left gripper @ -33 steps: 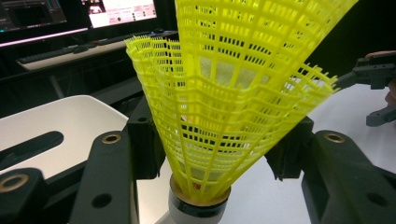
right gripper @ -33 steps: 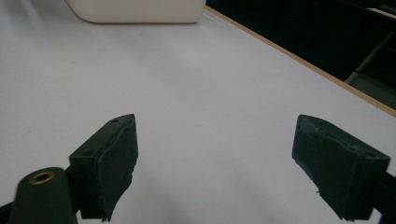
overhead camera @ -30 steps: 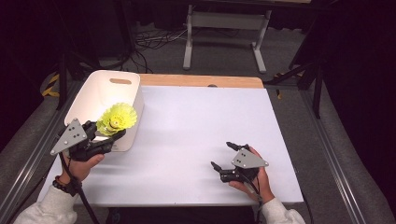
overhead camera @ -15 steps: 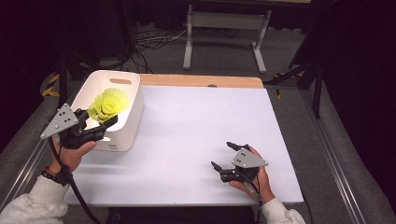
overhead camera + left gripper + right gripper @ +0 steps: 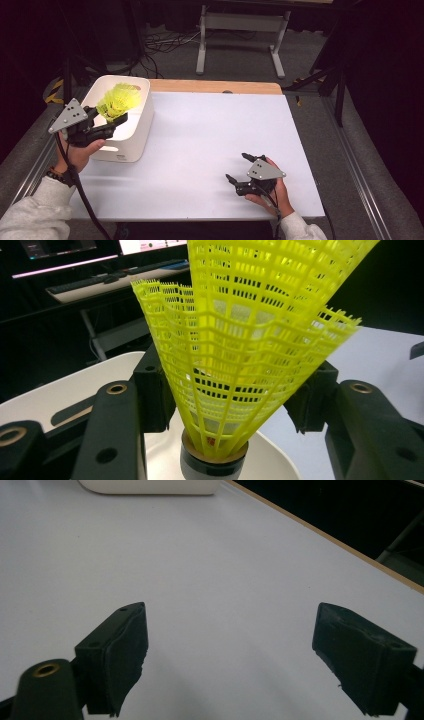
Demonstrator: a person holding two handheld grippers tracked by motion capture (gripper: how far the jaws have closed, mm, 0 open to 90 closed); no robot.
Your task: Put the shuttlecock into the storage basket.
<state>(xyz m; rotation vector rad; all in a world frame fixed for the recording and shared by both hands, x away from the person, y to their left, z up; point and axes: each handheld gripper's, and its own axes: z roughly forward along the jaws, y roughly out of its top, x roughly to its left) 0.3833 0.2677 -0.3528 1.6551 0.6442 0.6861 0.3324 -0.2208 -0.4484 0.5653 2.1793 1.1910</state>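
Yellow shuttlecock [image 5: 250, 340] gripped at its skirt by left gripper [image 5: 114, 120] fingers [image 5: 152, 390], held above white bin [image 5: 137, 135] at tabletop [image 5: 210, 140] left edge, right gripper [image 5: 240, 170] fingers [image 5: 120, 645] spread wide, nothing held, rested low on tabletop

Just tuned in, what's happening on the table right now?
A person works with a gripper in each hand. The left gripper is shut on two stacked yellow shuttlecocks, holding them over the white bin at the table's left edge. The right gripper rests on the white surface near the front right with its jaws open and nothing between them.
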